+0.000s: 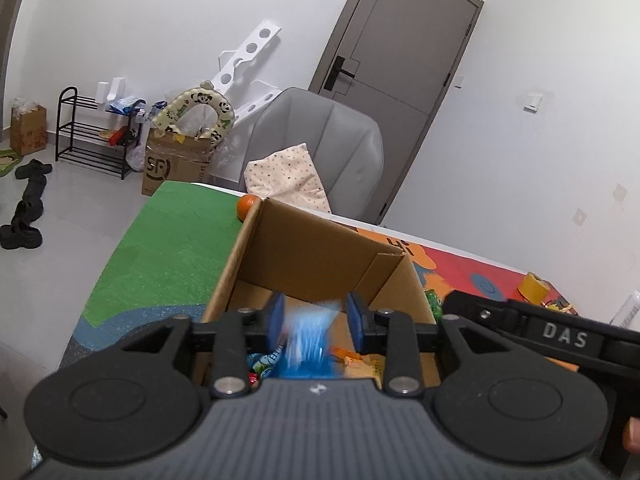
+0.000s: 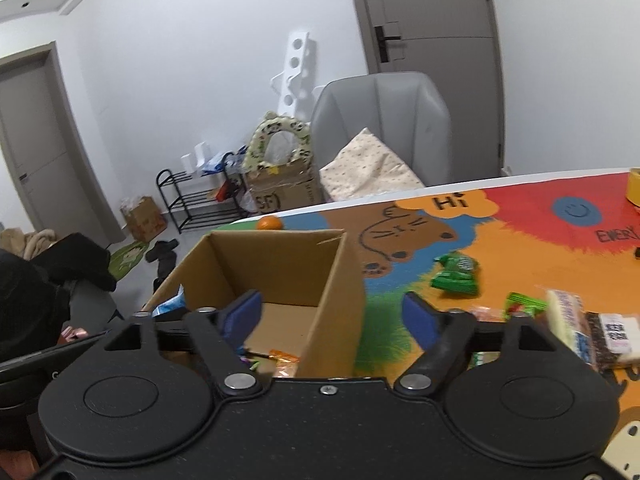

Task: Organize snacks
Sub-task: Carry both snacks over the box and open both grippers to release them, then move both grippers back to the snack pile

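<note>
On the colourful play mat (image 2: 500, 248) reading "Hi", right gripper (image 2: 332, 316) gapes wide; left gripper (image 1: 316, 316), jaws apart, has a blurred blue packet (image 1: 308, 344) loose between them over the brown cardboard box (image 1: 312, 248).

Grey chair (image 1: 320, 140), pillow (image 1: 286, 178), door (image 1: 400, 40).

A blue packet (image 1: 308, 340) between the left gripper's pads (image 1: 276, 316) is smeared by motion blur, so its print cannot be read and whether the pads press on it cannot be told. The cardboard box (image 1: 320, 248) hides most of its contents behind its near wall and the gripper body; only scraps of colourful wrappers (image 2: 280, 360) show. The orange (image 2: 270, 223) is half hidden behind the box rim. The yellow tape roll (image 2: 634, 190) is cut off by the right edge, as is the floor-mat lettering (image 2: 618, 235). The packets (image 2: 592, 332) at the right are partly covered by the right gripper's frame.
</note>
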### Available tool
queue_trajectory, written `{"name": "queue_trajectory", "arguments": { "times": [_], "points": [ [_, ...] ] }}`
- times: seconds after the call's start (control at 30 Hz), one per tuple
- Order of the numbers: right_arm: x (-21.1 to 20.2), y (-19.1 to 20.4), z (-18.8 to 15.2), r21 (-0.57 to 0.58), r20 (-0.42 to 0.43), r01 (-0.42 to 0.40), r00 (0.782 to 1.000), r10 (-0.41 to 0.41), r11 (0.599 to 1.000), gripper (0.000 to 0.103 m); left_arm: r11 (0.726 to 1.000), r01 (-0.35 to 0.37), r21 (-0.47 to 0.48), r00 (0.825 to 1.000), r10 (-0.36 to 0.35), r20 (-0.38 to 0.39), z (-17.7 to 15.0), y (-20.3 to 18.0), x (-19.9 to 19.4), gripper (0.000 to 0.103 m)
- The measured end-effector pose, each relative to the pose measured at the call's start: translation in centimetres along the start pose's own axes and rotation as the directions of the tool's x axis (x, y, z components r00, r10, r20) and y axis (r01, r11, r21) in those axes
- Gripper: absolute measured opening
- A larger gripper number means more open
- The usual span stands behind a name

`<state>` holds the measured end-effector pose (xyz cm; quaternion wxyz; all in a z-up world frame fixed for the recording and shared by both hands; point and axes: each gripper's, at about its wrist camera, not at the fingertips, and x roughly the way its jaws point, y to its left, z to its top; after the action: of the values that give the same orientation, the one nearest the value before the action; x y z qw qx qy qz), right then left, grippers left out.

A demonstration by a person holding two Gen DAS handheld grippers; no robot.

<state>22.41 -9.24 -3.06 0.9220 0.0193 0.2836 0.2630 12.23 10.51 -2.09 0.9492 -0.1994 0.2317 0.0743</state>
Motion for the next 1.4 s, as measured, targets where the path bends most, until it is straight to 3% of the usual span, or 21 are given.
{"name": "queue_trajectory", "arguments": {
  "times": [0.17,0.53,0.63,1.4],
  "points": [
    [-0.6,-1.2,-0.4,0.022,-0.007,0.033,0.999,-0.033,0.999,0.103,1.0,0.001,-0.018,1.0,-0.001,0.001,0.0,0.1,-0.8,0.042],
    [-2.3,-3.6,-1.7,0.065,-0.028,0.038,0.999,-0.036,0.997,0.103,0.999,-0.035,0.025,0.999,0.035,0.002,-1.2,-2.0,-2.0,0.075],
    [-3.2,-4.5,-2.0,0.078,-0.019,0.043,0.999,-0.041,0.996,0.103,0.998,-0.043,0.045,0.999,0.043,0.005,-1.5,-3.1,-2.1,0.079],
    [-10.2,-11.6,-3.4,0.179,0.042,0.097,0.994,-0.106,0.979,0.103,0.989,0.017,0.147,1.0,-0.018,0.008,-3.8,-10.2,-3.9,0.086]
  ]
}}
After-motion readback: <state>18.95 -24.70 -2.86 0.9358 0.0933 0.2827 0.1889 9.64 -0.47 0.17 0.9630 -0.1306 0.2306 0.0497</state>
